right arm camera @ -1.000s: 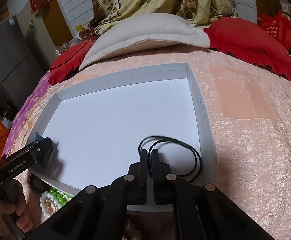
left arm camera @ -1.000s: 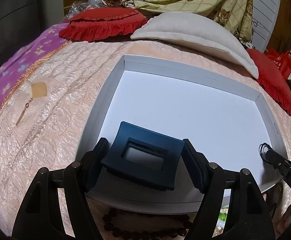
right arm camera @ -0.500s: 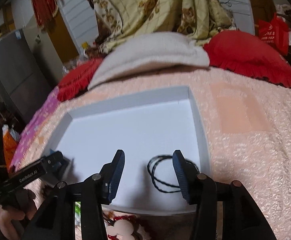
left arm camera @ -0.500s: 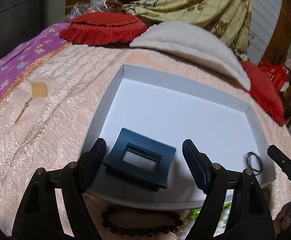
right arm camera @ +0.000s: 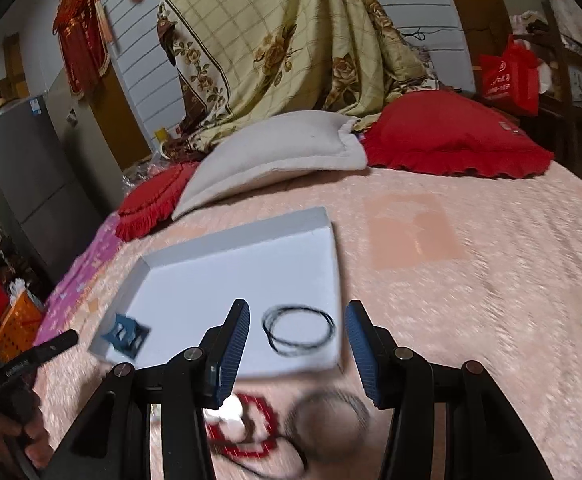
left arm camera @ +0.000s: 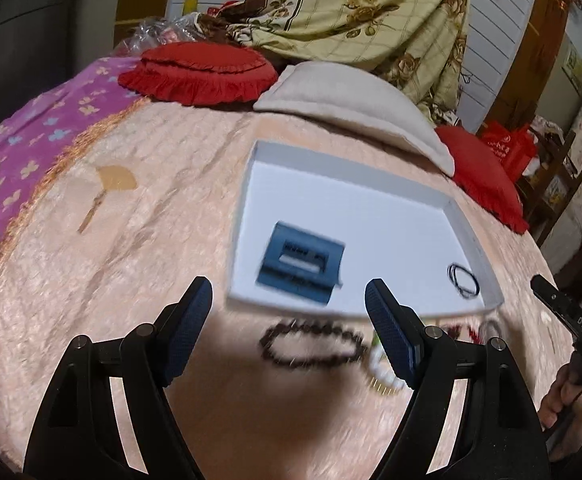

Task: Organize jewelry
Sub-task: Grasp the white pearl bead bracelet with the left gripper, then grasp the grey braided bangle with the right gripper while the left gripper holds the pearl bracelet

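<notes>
A white tray (left arm camera: 467, 216) lies on the pink bedspread; it also shows in the right wrist view (right arm camera: 227, 240). A dark blue hair claw (left arm camera: 301, 266) rests in its near left part, and a black cord loop (left arm camera: 464, 277) lies at its near right corner. In the right wrist view the claw (right arm camera: 125, 335) and the cord (right arm camera: 299, 330) lie in the tray too. My left gripper (left arm camera: 289, 330) is open and empty, above a dark bead bracelet (left arm camera: 311, 346). My right gripper (right arm camera: 297, 350) is open and empty, just before the cord.
In front of the tray lie a white and green bead bracelet (left arm camera: 383, 372), a red ornament (right arm camera: 247, 428) and a blurred round item (right arm camera: 327, 424). A gold fan pendant (left arm camera: 109, 184) lies at left. Red cushions (right arm camera: 451, 136) and a white pillow (left arm camera: 355, 100) lie beyond.
Both grippers have pulled back and up from the tray. The left let go of the hair claw; the right opened and left the cord in the tray.
</notes>
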`<state>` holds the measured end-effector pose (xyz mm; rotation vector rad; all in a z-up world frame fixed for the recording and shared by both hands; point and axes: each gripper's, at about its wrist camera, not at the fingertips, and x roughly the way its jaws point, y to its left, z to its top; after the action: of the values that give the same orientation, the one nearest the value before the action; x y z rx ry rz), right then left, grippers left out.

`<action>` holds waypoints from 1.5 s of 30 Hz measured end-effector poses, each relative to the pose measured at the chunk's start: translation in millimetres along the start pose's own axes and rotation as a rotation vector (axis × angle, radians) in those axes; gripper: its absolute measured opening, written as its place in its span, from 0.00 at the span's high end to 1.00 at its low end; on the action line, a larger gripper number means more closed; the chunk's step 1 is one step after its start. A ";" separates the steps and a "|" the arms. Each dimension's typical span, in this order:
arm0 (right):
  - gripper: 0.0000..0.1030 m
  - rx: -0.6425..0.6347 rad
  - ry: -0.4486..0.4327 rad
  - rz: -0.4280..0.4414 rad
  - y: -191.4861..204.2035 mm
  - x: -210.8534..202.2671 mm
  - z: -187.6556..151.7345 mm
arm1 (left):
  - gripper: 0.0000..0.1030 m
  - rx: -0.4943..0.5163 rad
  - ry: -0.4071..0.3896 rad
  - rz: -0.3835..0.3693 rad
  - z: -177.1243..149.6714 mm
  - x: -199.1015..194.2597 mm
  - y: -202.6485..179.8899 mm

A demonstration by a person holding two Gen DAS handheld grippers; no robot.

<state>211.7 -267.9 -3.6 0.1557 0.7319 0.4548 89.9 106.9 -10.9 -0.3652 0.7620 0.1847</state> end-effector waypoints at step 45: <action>0.37 0.002 0.158 0.000 -25.6 -22.5 -51.9 | 0.93 0.028 0.083 -0.098 -57.6 -17.8 -13.7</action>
<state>170.9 -301.9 -35.6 0.1231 0.8869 0.4702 44.5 71.4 -33.1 -0.3844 0.8253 0.0668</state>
